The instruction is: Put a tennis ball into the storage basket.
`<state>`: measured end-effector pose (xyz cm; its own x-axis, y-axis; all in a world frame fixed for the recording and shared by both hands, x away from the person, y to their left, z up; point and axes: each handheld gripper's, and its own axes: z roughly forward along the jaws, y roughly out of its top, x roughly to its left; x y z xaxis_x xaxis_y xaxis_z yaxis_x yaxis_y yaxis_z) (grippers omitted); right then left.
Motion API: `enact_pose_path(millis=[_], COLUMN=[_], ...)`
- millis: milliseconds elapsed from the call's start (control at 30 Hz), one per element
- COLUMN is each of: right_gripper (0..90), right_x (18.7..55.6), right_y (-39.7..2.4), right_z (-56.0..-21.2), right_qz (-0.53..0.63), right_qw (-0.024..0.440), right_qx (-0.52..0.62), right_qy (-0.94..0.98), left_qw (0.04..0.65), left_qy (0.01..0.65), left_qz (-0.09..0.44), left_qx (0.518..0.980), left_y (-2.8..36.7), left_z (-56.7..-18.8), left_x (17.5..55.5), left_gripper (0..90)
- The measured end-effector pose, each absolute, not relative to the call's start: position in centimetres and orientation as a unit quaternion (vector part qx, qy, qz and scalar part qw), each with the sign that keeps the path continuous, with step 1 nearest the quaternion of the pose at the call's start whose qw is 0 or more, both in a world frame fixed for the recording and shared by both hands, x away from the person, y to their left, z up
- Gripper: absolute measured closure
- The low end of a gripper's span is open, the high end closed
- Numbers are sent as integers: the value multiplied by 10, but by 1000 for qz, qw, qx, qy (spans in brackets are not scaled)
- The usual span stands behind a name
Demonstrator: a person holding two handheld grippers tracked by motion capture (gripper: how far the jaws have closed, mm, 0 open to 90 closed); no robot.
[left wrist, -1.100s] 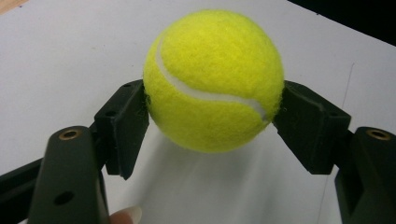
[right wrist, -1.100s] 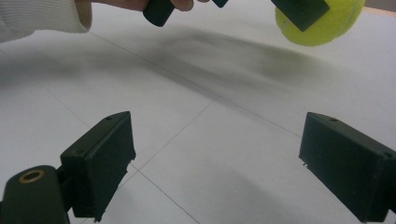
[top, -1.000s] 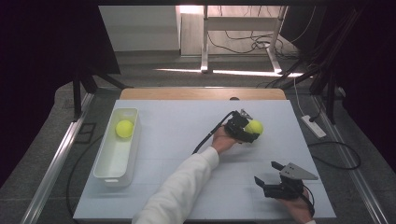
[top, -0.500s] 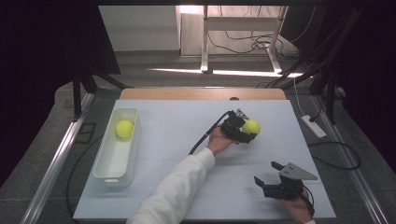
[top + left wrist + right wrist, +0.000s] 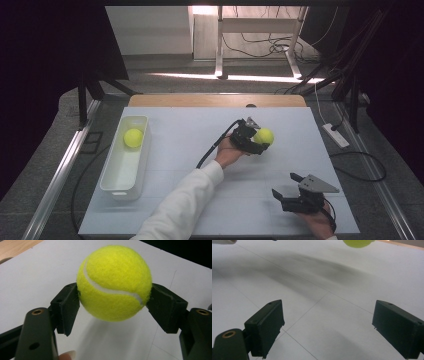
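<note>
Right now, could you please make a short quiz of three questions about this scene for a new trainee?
1. True or false: the left gripper is shut on a tennis ball.
2. What lies in the white tray? A) a second tennis ball B) a cable C) a cup
3. How do the jaws of the right gripper stand?

Key:
1. True; both pads press on the ball, above the table.
2. A; the second tennis ball lies at the tray's far end.
3. Open, with nothing between them.

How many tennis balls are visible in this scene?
2. One tennis ball lies in the white tray at the table's left; the other ball is clamped in the left gripper, above the table's middle. None seems hidden.
</note>
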<state>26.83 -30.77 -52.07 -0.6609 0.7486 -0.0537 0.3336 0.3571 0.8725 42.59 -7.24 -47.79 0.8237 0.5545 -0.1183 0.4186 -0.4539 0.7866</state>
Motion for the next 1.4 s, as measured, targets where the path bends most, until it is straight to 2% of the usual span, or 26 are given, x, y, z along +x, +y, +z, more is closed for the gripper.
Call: enact_pose_path(millis=[1400], right_gripper=[98], right_x=[269], right_y=[-304], right_z=[-520], right_qz=[449], right_qw=[229], right_qx=[338], right_qy=[795], left_qw=[447], left_qy=[301], left_qz=[97], left_qx=[837], left_y=[-27], left_z=[-468], left_x=[405], left_gripper=[284])
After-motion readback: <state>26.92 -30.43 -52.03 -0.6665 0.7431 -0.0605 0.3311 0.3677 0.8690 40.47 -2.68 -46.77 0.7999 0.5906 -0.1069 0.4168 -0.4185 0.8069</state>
